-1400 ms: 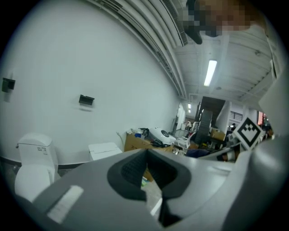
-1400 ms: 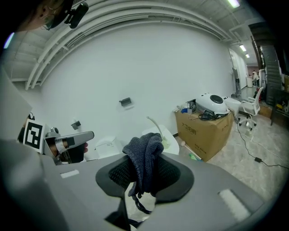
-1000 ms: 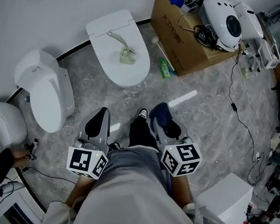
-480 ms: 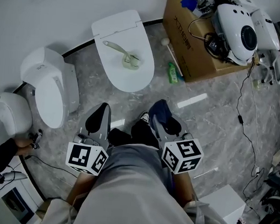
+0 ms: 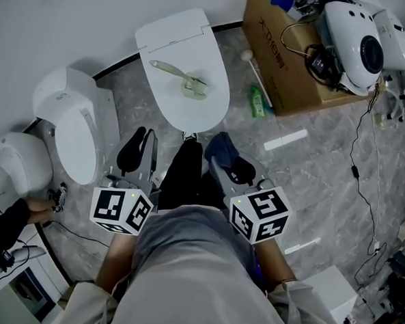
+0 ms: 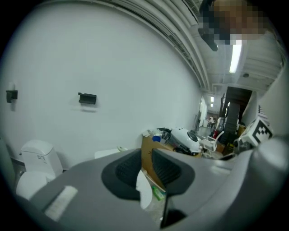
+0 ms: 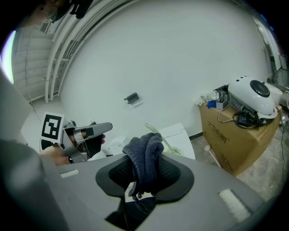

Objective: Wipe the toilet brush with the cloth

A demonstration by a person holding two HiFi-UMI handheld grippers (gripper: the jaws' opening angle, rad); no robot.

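The left gripper (image 6: 144,168) has its jaws a little way apart, with nothing between them. I think it should go forward, to twelve o'clock, and pinch the thin handle of the toilet brush (image 5: 179,76). The brush lies on the shut lid of the middle toilet (image 5: 192,111). Holding it far from the bristly end would keep it from rolling and leave room to wipe.

The right gripper (image 7: 143,178) has its jaws squeezed on the dark blue cloth (image 7: 145,155), which sticks up in a lump. The brush is at about eleven o'clock from it. It should press that lump on the brush and rub along it, and it must not let go.

In the left gripper view, the jaws cover most of the toilet. From above, the person's body hides the floor below both grippers. The brush head is too small to tell if it is dirty.
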